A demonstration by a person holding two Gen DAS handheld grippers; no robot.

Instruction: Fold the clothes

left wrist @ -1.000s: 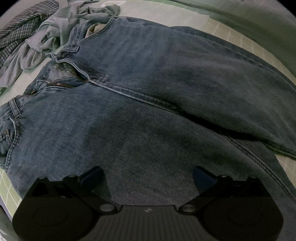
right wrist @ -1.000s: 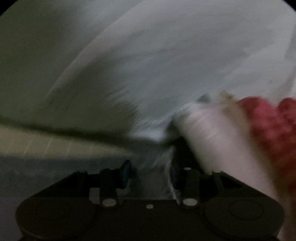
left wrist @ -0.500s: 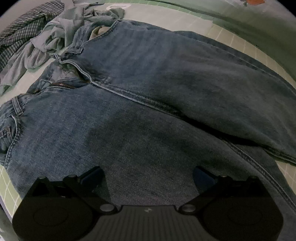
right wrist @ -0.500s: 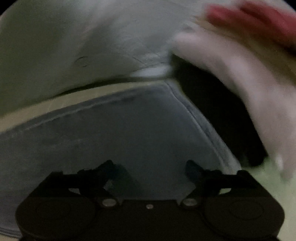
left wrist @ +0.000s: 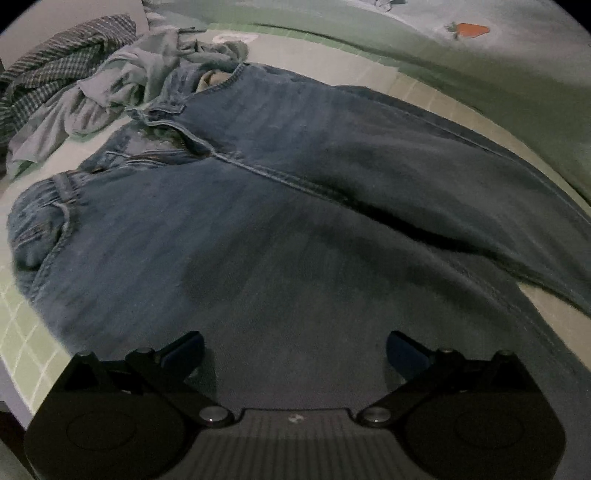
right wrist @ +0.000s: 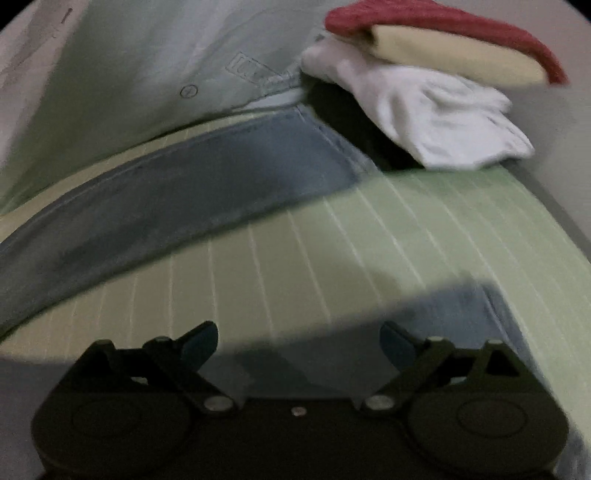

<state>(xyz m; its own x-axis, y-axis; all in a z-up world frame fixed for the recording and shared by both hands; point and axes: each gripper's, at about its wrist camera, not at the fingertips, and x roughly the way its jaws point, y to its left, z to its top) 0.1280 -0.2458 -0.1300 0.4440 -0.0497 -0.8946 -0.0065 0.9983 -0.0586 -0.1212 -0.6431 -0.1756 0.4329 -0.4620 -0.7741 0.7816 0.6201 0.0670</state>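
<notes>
A pair of blue jeans (left wrist: 280, 206) lies spread flat on the green gridded mat (left wrist: 18, 332), waistband at the far left, legs running right. My left gripper (left wrist: 294, 350) is open and empty, hovering just above the near leg. In the right wrist view the far leg's hem end (right wrist: 207, 177) lies on the mat (right wrist: 332, 243), and the near leg's end (right wrist: 443, 314) sits under my right gripper (right wrist: 298, 343), which is open and empty.
A crumpled grey-green garment (left wrist: 122, 85) and a checked shirt (left wrist: 51, 62) lie beyond the waistband. A stack of folded clothes, red (right wrist: 443, 26), cream and white (right wrist: 436, 110), sits at the mat's far right end. A pale sheet (right wrist: 147, 66) rises behind.
My right gripper let go of the jeans leg end, opened, and drew back, so the mat and folded stack show. My left gripper pulled back slightly from the jeans.
</notes>
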